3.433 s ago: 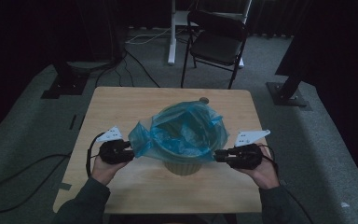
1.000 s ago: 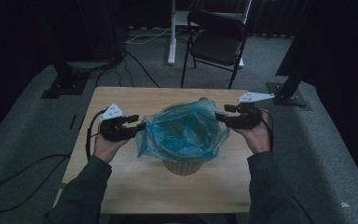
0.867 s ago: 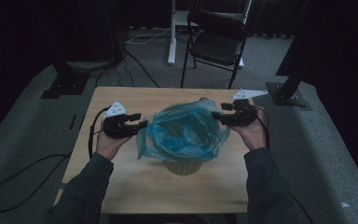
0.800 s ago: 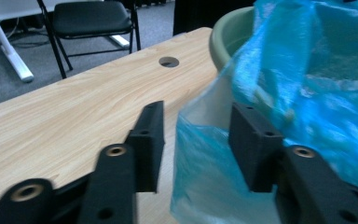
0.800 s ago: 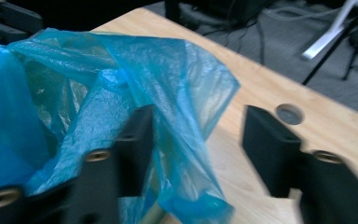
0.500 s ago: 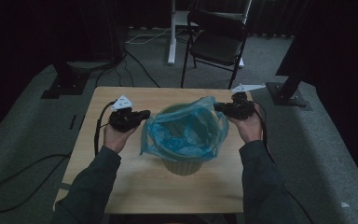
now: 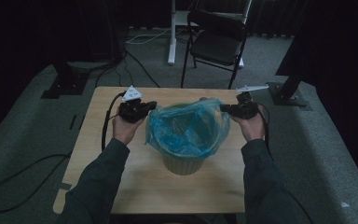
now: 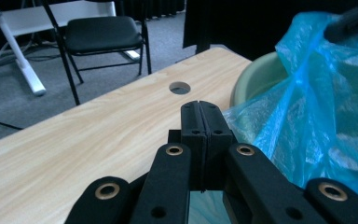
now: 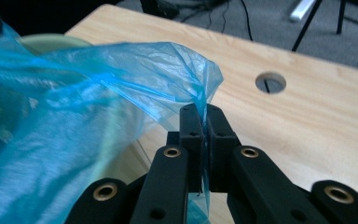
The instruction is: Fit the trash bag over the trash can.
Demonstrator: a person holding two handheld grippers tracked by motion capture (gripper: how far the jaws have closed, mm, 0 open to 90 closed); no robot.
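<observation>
Your sleeves (image 7: 103, 179) are dark grey-green. Each claw, left (image 8: 199, 122) and right (image 9: 200, 125), is matte black with brass-ringed screw holes, a grey three-cornered plate (image 7: 132, 93) on top, and a black cable (image 7: 106, 122) trailing.

Bin (image 7: 182, 163) with blue bag (image 7: 186, 130) stands mid-surface (image 7: 98, 177), blocking straight path between grippers. Bare surface open on left, right, near edge, and behind bin. Cable hole (image 8: 180, 87) in far strip. Chair (image 7: 216, 44) stands beyond far edge.

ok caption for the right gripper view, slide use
Right tongs shut on blue bag edge above the wooden table.
</observation>
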